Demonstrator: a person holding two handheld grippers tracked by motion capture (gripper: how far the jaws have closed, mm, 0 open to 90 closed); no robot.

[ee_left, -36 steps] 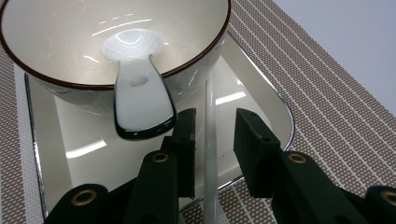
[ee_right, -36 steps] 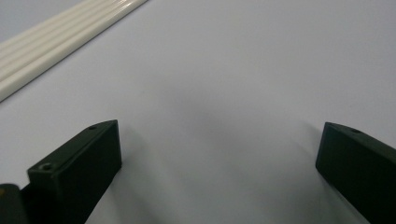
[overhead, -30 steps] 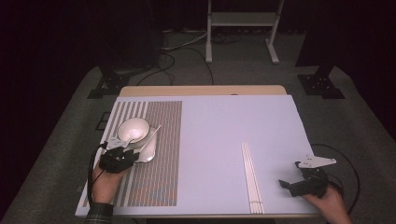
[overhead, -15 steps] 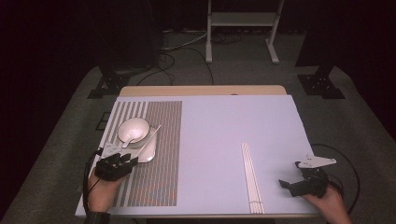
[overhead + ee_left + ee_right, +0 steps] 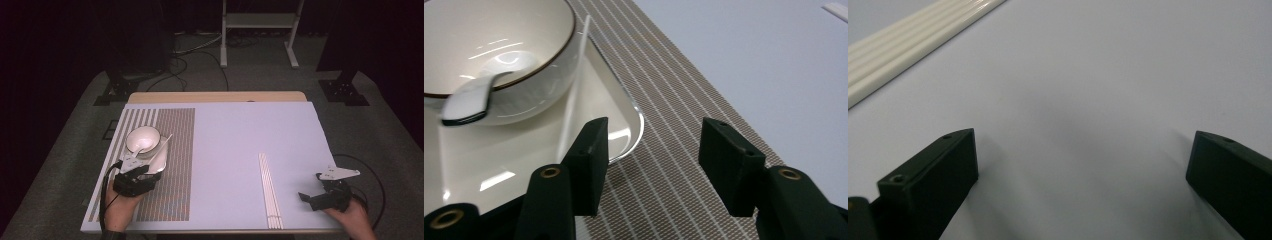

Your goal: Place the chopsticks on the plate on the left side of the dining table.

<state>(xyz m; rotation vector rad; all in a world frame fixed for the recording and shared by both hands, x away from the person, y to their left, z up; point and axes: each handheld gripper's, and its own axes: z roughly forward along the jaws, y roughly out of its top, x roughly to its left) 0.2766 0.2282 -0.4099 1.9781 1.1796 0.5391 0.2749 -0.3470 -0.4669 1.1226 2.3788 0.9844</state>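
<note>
- Left tool [image 5: 134, 176], jaws apart and empty, sits at the plate's [image 5: 484, 165] five o'clock; bowl [image 5: 143, 140] and spoon [image 5: 471, 100] already set.
- Right tool [image 5: 320, 196], jaws wide, grips nothing; chopsticks [image 5: 268, 190] apparently await placing.

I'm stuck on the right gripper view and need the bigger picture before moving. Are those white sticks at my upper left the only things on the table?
Observer: No. The high view shows a white bowl on a square plate, over on a striped placemat at the table's left side.
Operator: Anything in the bowl?
Observer: A white spoon; the left gripper view shows its handle resting over the bowl's rim.
Operator: Where's the left gripper?
Observer: The left gripper sits at the plate's near edge, open, holding nothing.
Operator: And the sticks?
Observer: The chopsticks lie bundled, running toward the table's near edge, left of your open right gripper.
</note>
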